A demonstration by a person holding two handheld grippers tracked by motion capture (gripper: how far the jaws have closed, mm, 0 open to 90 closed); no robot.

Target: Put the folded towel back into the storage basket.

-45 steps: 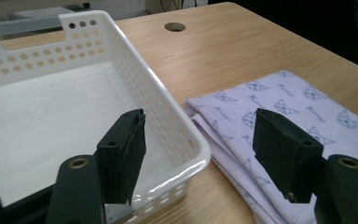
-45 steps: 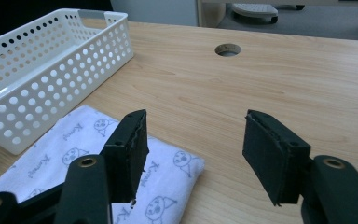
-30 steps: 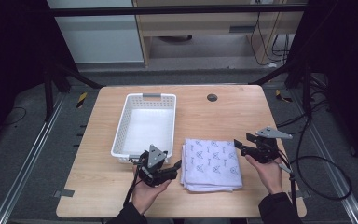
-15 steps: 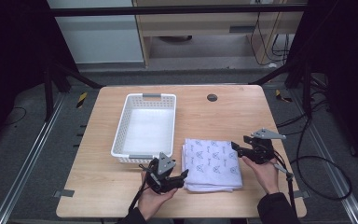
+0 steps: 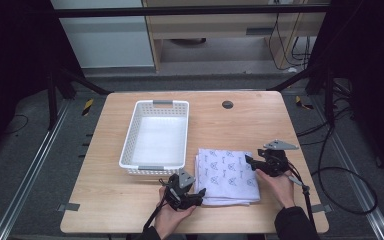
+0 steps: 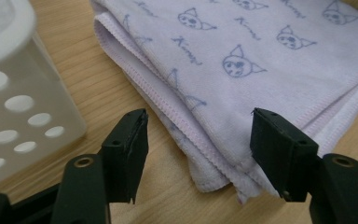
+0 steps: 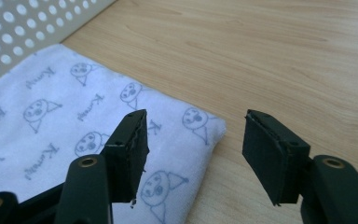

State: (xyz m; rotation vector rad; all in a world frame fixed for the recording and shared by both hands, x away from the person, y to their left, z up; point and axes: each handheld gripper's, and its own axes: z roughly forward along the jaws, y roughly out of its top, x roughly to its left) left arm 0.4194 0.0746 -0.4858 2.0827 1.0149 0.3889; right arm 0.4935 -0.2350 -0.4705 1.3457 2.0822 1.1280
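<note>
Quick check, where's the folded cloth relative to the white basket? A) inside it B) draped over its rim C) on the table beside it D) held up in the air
C: the folded cloth lies flat on the table just right of the white basket, both grippers open at its corners.

The folded cloth (image 6: 242,70) ran off the top and right edges of the left gripper view, its far corners unseen, while the white basket (image 6: 14,93) sat blurred and cropped at the left edge. In the right gripper view, the cloth (image 7: 74,116) was cut off at the left and bottom, partly hidden behind one black jaw. The cloth's print (image 5: 227,170) was too small to read from the high view.
</note>
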